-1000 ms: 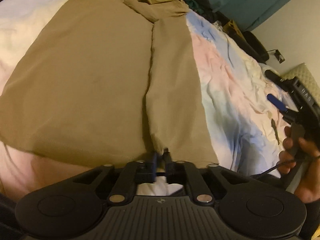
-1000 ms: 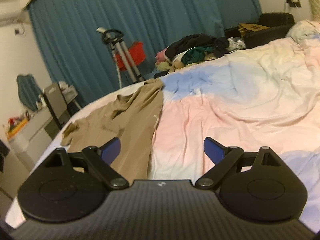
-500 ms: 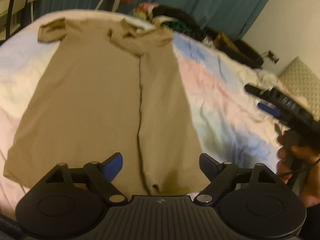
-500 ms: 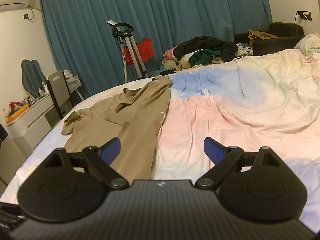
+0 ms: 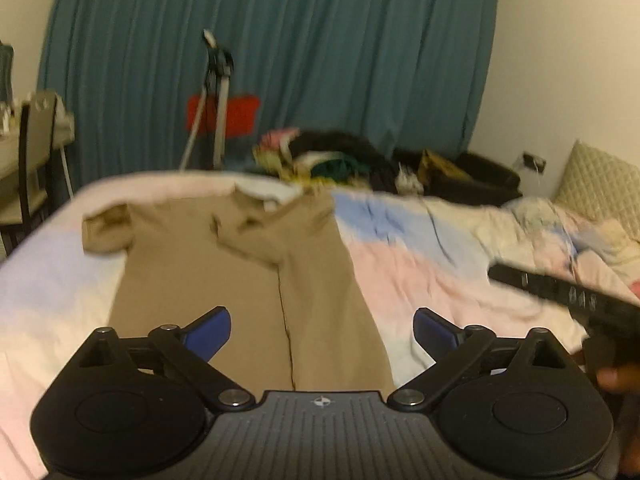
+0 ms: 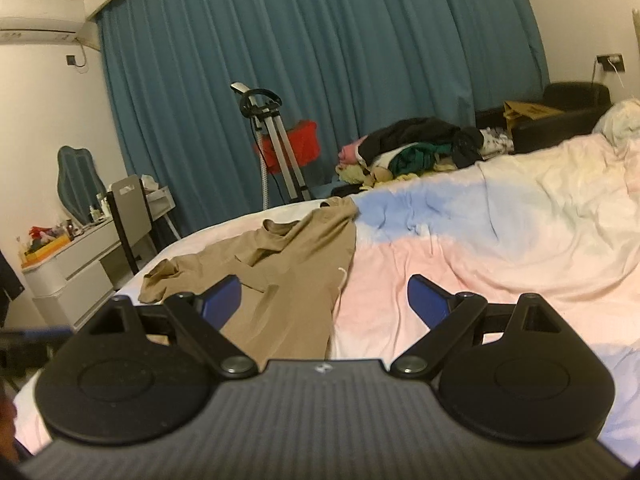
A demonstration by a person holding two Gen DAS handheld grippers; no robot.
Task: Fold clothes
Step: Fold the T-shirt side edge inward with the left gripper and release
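A tan T-shirt [image 5: 224, 272] lies flat on the bed, its right side folded in over the body along a lengthwise crease. It also shows in the right wrist view [image 6: 280, 280]. My left gripper [image 5: 322, 330] is open and empty, raised above the shirt's near hem. My right gripper [image 6: 324, 300] is open and empty, held over the shirt's right edge and the bedsheet. The right gripper's body also shows in the left wrist view [image 5: 568, 296] at the far right, held by a hand.
The bed has a pastel pink, blue and white sheet [image 6: 480, 248]. A pile of clothes [image 6: 416, 152] lies at its far edge. A steamer stand [image 6: 268, 140], teal curtains, a chair and a white dresser [image 6: 72, 264] stand beyond.
My left gripper has let go of the shirt's hem, opened, and risen and tilted up. The right gripper has stayed open and shifted slightly.
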